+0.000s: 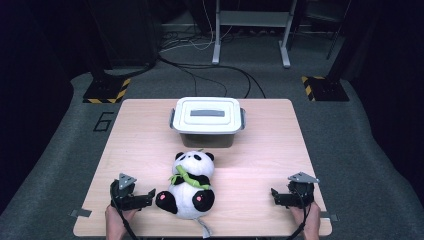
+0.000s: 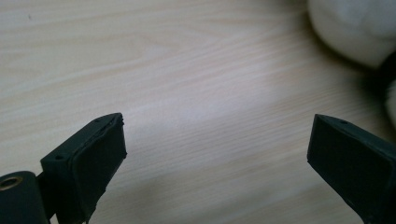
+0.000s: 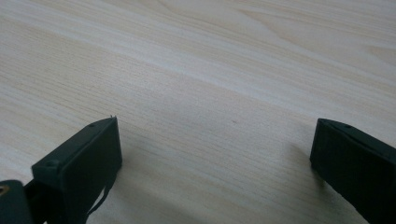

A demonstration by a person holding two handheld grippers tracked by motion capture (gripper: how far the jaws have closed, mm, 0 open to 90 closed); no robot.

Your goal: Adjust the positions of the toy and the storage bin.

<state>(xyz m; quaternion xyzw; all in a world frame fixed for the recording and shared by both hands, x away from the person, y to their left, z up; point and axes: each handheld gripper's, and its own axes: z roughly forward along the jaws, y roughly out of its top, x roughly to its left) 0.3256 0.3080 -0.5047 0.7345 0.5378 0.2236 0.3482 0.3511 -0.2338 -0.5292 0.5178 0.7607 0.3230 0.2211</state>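
A plush panda (image 1: 189, 185) holding green bamboo lies on its back at the table's near edge

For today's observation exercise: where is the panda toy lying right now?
In the high view, the panda toy lies near the table's front edge, just beside the left gripper and in front of the lidded box.

Bench (image 1: 140, 130): pale wood grain, smooth matt finish. Panda toy (image 1: 190, 187): soft plush cloth, fuzzy. Lidded box (image 1: 207, 120): smooth plastic. Claw pads (image 2: 100, 156) were noted as matt black.

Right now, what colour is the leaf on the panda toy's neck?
Green, a leafy sprig on the black-and-white panda toy; the high view shows it best.
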